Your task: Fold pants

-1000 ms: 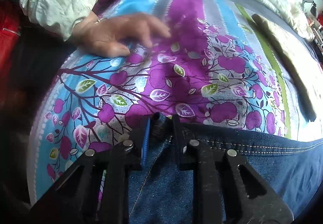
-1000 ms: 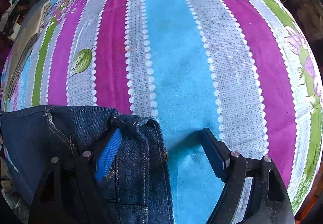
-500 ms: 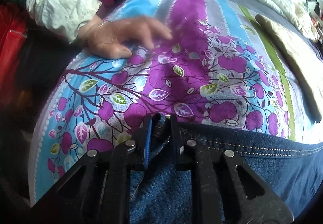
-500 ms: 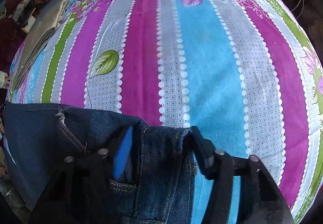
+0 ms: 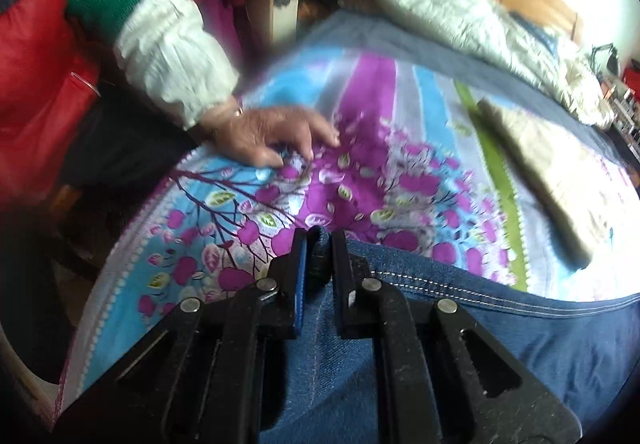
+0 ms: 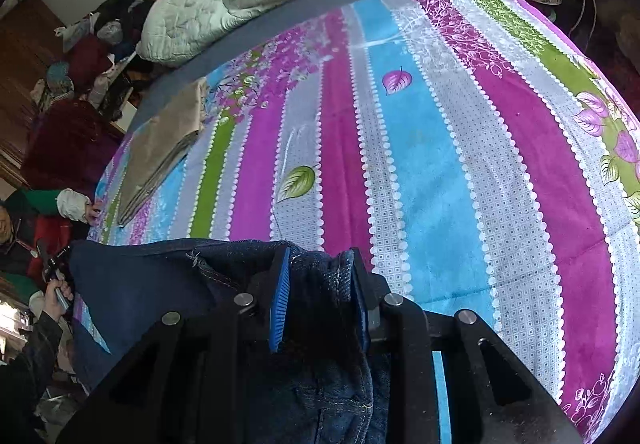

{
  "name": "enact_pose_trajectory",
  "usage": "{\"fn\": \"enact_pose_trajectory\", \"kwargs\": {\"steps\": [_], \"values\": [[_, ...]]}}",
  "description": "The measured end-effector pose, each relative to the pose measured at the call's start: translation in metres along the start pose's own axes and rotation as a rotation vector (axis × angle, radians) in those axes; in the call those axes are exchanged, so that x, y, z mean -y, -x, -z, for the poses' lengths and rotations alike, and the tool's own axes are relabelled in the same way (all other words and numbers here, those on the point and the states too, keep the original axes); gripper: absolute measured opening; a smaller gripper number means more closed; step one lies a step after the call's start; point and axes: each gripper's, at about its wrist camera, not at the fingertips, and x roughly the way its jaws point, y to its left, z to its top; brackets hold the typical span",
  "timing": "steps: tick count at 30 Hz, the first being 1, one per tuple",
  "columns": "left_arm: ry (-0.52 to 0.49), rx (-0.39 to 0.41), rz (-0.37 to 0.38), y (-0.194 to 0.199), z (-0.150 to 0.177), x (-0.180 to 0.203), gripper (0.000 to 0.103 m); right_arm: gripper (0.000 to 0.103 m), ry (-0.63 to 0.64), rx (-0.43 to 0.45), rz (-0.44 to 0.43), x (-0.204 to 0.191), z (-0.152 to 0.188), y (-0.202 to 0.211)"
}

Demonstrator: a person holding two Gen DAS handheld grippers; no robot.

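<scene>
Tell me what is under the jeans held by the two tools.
Under the jeans lies the striped floral bedspread, showing past their top edge. Whatever the denim covers cannot be seen. The left tool and right tool both clamp the denim.

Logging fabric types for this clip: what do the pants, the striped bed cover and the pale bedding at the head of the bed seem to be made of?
Pants: dark blue denim, matte, with a twill weave and pale contrast stitching along the seams.
Striped bed cover: soft printed fabric with a slightly fuzzy, fleece-like nap; the fibre is unclear.
Pale bedding: quilted, puffy padded cloth with crinkled stitch lines.
</scene>
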Motion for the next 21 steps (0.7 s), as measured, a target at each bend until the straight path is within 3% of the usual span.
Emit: {"fn": "enact_pose_trajectory", "kwargs": {"steps": [5, 11, 17, 21], "values": [[0.047, 0.094, 0.031, 0.037, -0.003, -0.001, 0.012, 0.031, 0.044, 0.043, -0.044, -0.023, 0.02, 0.027], [0.091, 0.198, 0.058, 0.107, 0.008, -0.008, 0.012, 0.031, 0.107, 0.102, -0.121, -0.034, 0.059, 0.096], [0.18, 0.33, 0.092, 0.219, 0.053, -0.037, 0.012, 0.031, 0.169, 0.096, -0.178, -0.048, 0.154, 0.188], [0.237, 0.379, 0.092, 0.282, 0.117, -0.06, 0.012, 0.031, 0.149, 0.046, -0.193, -0.036, 0.242, 0.22]]}}
